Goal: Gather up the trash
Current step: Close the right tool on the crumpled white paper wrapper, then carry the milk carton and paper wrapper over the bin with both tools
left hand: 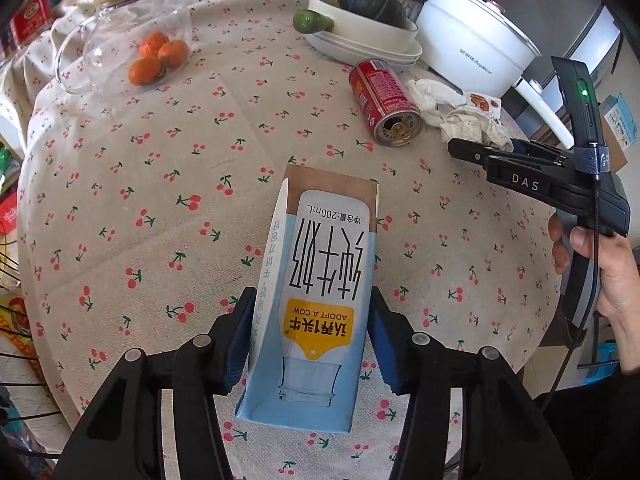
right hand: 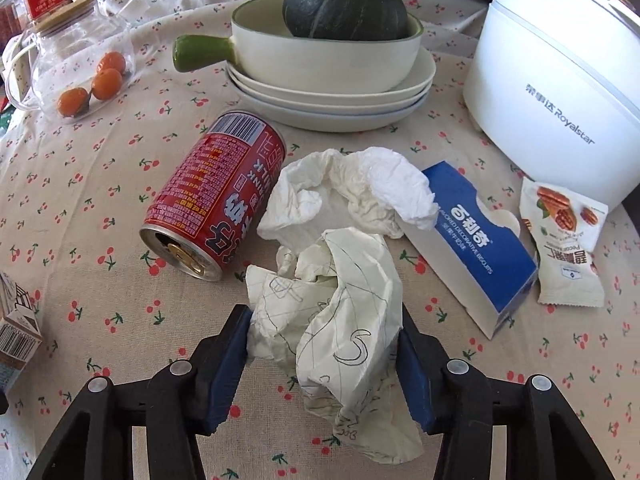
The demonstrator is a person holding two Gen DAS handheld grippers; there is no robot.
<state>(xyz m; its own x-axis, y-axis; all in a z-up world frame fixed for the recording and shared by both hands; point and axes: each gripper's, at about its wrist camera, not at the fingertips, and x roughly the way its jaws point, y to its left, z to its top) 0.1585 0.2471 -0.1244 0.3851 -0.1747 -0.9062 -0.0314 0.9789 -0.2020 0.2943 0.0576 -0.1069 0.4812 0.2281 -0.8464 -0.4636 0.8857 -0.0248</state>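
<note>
My left gripper (left hand: 312,340) is shut on a blue and white milk carton (left hand: 320,288), held over the cherry-print tablecloth (left hand: 160,200). My right gripper (right hand: 324,360) is shut on a crumpled sheet of scribbled paper (right hand: 340,320); it also shows at the right of the left wrist view (left hand: 480,152). Just beyond the paper lies a white crumpled tissue (right hand: 344,188). A red drink can (right hand: 216,196) lies on its side to the left, also in the left wrist view (left hand: 384,100). A blue biscuit box (right hand: 476,240) and a nut snack packet (right hand: 564,240) lie to the right.
A handled bowl with a dark green squash (right hand: 344,0) sits on stacked plates (right hand: 332,96) at the back. A white Royalstar cooker (right hand: 560,80) stands back right. A glass jar (right hand: 76,52) on its side holds oranges at the back left. The table edge (left hand: 536,344) runs at the right.
</note>
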